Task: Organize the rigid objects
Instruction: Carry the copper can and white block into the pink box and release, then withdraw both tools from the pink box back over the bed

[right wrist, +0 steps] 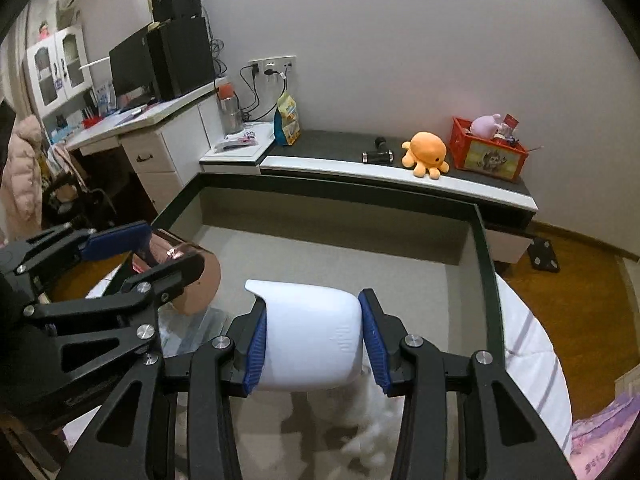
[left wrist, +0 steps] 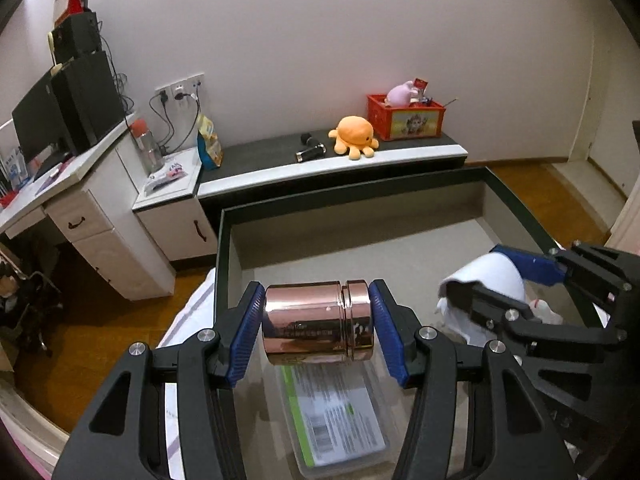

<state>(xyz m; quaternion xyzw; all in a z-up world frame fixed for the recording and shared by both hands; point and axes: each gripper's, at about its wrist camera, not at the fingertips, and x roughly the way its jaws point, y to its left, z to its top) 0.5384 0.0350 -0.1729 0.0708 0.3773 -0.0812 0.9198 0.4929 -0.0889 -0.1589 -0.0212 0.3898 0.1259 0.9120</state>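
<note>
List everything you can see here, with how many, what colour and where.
jar: one, shiny copper, held sideways over the box
white container: one, white, held over the box
box: one, dark rim, grey inside, in front
plastic case: one, clear with printed label, inside the box
octopus toy: one, orange, on the ledge
crate: one, red, ledge by the wall
bottle: one, clear with red cap, white cabinet
monitor: one, black, desk
left gripper: black, blue pads, shut on jar
right gripper: same, shut on white container

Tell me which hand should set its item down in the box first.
Probably left: the left gripper holds the copper jar over the box, directly above a flat plastic case.
</note>
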